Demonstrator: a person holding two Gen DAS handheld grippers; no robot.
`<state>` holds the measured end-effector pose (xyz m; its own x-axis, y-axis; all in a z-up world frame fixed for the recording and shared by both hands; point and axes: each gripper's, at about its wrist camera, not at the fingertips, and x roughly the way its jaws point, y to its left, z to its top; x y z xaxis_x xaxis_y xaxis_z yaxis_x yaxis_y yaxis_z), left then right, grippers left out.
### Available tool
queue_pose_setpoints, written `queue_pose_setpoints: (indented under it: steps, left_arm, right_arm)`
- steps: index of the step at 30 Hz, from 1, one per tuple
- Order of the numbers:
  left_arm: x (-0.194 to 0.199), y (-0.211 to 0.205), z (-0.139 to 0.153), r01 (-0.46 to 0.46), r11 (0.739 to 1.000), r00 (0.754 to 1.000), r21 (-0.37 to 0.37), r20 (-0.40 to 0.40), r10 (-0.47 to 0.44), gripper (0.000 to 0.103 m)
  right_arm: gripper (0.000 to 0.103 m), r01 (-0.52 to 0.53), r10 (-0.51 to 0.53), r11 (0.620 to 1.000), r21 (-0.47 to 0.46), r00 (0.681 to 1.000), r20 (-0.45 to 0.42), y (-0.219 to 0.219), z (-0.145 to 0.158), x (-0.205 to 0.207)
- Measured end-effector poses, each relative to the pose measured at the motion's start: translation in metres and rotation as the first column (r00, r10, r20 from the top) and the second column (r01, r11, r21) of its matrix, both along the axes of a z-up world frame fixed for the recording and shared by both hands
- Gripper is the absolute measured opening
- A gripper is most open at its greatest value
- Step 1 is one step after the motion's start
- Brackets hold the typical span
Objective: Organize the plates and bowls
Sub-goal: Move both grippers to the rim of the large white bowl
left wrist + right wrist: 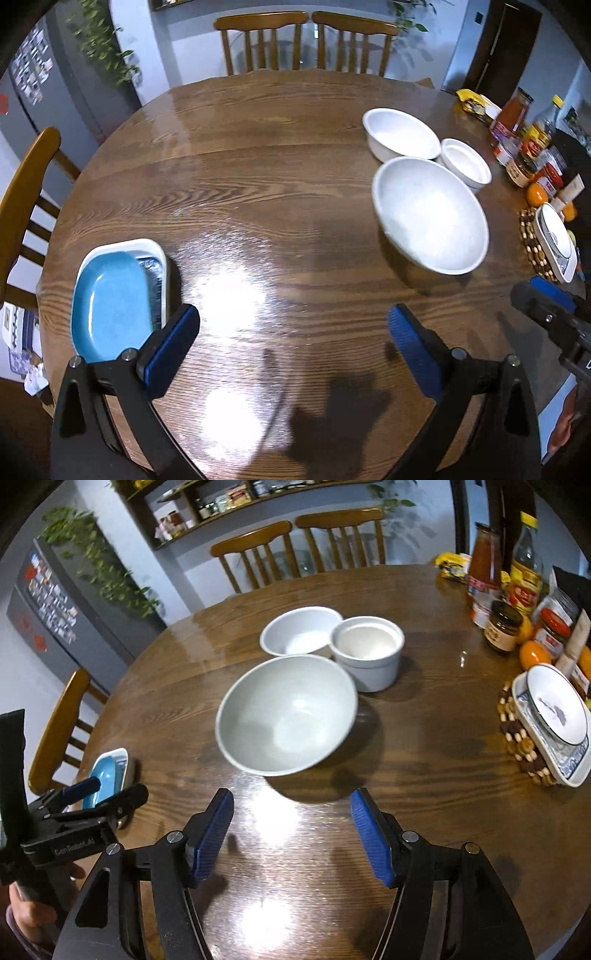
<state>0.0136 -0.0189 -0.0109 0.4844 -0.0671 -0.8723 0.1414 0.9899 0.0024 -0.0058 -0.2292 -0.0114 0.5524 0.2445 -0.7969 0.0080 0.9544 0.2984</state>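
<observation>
While three white bowls remain loose on the round, dark-stained wooden table (424,775), the sorting appears, as a judgement, to be partly complete. At the table's left edge a glossy turquoise oval plate (110,299) lies inside a white rectangular dish (162,258), and at the far right a round white plate with a dark rim (556,705) rests on a rectangular blue-patterned white plate (569,768), itself set on a beaded wooden trivet (521,746); these two stacks suggest the plates are already grouped. The bowls are not yet nested: a large, wide white ceramic bowl (286,714) stands nearest the grippers, with a medium shallow white bowl (299,631) and a small straight-sided white ramekin-like bowl (367,651) just behind it, the three close together or touching at their rims. Nesting them likely remains. The left gripper (293,332) has its blue-padded jaws wide apart, holding nothing and hanging above bare wood, with the turquoise plate just beside its left finger. The right gripper (291,834) likewise has its jaws spread wide and empty, aimed at the large bowl, whose near rim lies just beyond the fingertips without contact. Jars, bottles and oranges (533,653) crowd the table's right edge.
</observation>
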Motion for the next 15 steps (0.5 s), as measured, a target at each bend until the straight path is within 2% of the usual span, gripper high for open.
queue_pose_setpoints:
  steps: [8,15]
  left_arm:
    - [0.004,-0.035,0.005,0.049,0.999,0.999,-0.016,-0.002,-0.049,0.102]
    - [0.018,-0.049,0.001,0.019,1.000,1.000,-0.019,-0.002,-0.019,0.102]
  right_arm:
    - [0.067,0.031,-0.031,0.999,0.023,1.000,0.003,-0.033,0.000,-0.001]
    - [0.067,0.055,-0.054,0.997,0.054,0.998,-0.020,-0.053,-0.008,0.003]
